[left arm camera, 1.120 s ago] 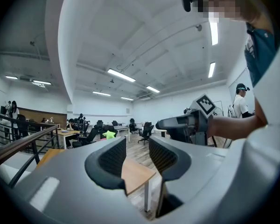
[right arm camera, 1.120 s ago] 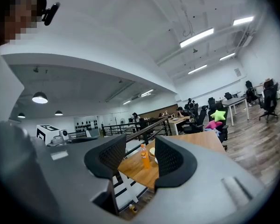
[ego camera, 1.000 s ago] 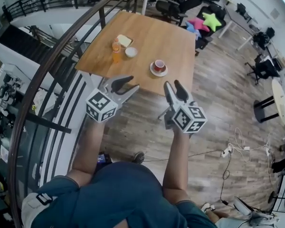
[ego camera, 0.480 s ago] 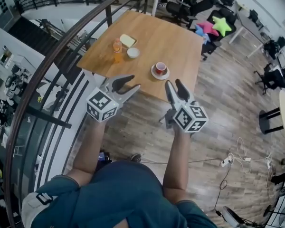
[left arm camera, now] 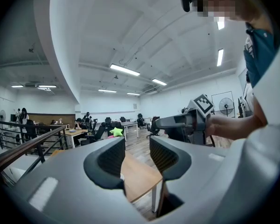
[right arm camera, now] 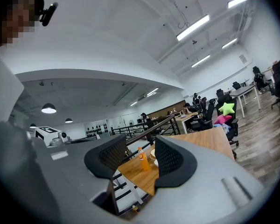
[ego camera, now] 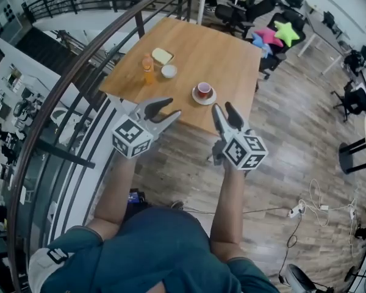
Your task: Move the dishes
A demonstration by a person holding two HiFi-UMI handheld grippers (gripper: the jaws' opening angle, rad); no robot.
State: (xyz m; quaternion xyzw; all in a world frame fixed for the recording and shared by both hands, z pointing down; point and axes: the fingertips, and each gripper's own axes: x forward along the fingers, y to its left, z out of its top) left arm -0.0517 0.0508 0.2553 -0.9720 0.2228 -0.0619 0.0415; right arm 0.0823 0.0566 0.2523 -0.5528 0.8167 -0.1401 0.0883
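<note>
Resting on the table, the dishes are seen well ahead of both grippers. A cup is set on a saucer near the front edge. A bowl is placed just beside a bottle, with a flat yellowish dish behind them. The left gripper is held released, its jaws slightly parted and empty. The right gripper is likewise released and empty.

Bowl half behind a jaw; cup contents too small
</note>
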